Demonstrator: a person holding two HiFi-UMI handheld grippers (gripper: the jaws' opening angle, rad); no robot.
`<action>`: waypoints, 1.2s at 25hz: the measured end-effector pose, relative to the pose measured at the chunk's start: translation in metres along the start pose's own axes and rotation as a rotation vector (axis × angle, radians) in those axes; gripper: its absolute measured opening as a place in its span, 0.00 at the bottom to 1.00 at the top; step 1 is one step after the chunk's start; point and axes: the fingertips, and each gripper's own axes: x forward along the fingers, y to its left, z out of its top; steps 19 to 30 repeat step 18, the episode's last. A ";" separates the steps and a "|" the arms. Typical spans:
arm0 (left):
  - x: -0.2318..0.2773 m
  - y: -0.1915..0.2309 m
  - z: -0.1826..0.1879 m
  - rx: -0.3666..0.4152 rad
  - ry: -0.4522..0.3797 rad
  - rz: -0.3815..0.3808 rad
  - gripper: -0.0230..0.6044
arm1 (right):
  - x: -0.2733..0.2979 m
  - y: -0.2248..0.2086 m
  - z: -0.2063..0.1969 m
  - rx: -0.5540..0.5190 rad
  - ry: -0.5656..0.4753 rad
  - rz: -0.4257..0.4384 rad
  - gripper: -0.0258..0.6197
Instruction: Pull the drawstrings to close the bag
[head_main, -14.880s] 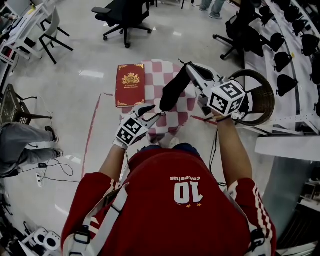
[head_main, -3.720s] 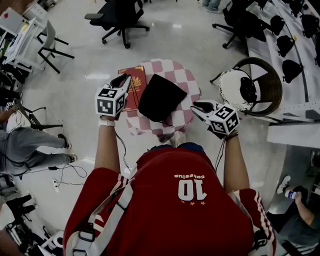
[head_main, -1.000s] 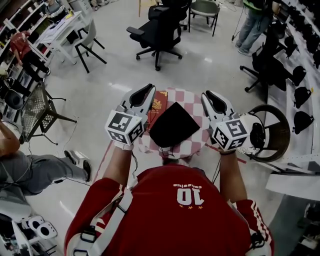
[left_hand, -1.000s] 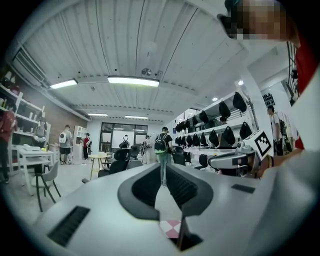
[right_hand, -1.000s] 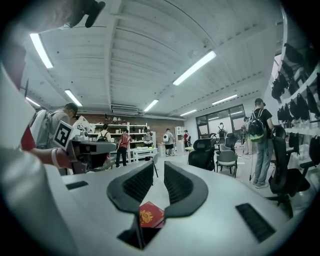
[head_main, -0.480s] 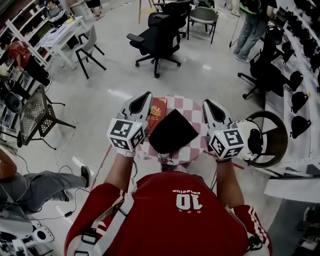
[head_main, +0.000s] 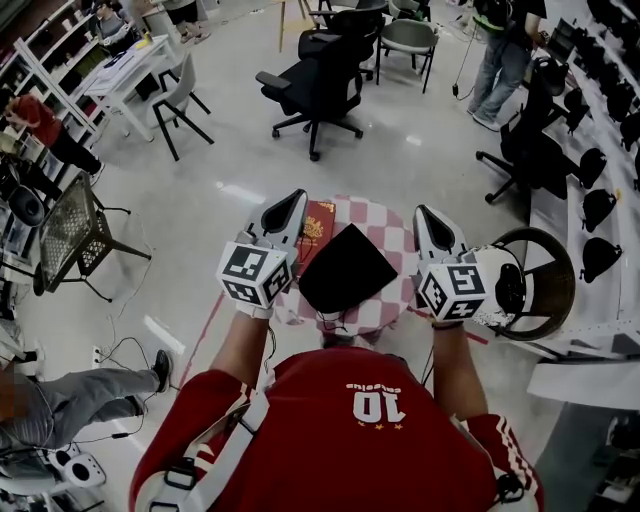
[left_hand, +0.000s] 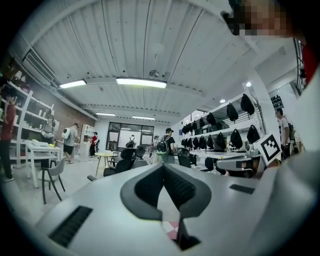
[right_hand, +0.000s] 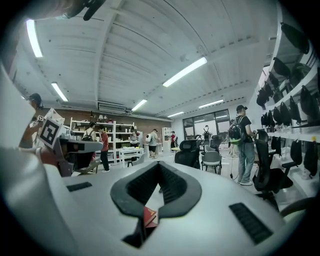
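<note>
The flat black fabric bag (head_main: 345, 268) lay centred on the round pink-checked tabletop (head_main: 386, 216), between the empty, closed left gripper (head_main: 290, 200) and right gripper (head_main: 426, 214), equally near both.

Bag (head_main: 345, 268) lies mid-table (head_main: 388, 212) | book (head_main: 317, 222) on table just left of bag | left gripper (head_main: 289, 202) left of bag, right gripper (head_main: 426, 216) right of it | basket (head_main: 546, 290) right of table | office chair (head_main: 325, 80) beyond table

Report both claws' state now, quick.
Left claw: closed, holding nothing.
Right claw: closed, holding nothing.
</note>
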 end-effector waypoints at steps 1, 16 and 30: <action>0.000 0.001 0.000 -0.002 -0.002 0.001 0.05 | 0.001 0.000 0.001 -0.001 -0.001 0.000 0.06; 0.003 0.018 0.002 -0.005 -0.006 0.032 0.05 | 0.011 -0.006 0.004 0.003 -0.002 -0.015 0.06; 0.003 0.021 0.002 -0.008 -0.005 0.035 0.05 | 0.013 -0.006 0.005 -0.001 0.000 -0.017 0.06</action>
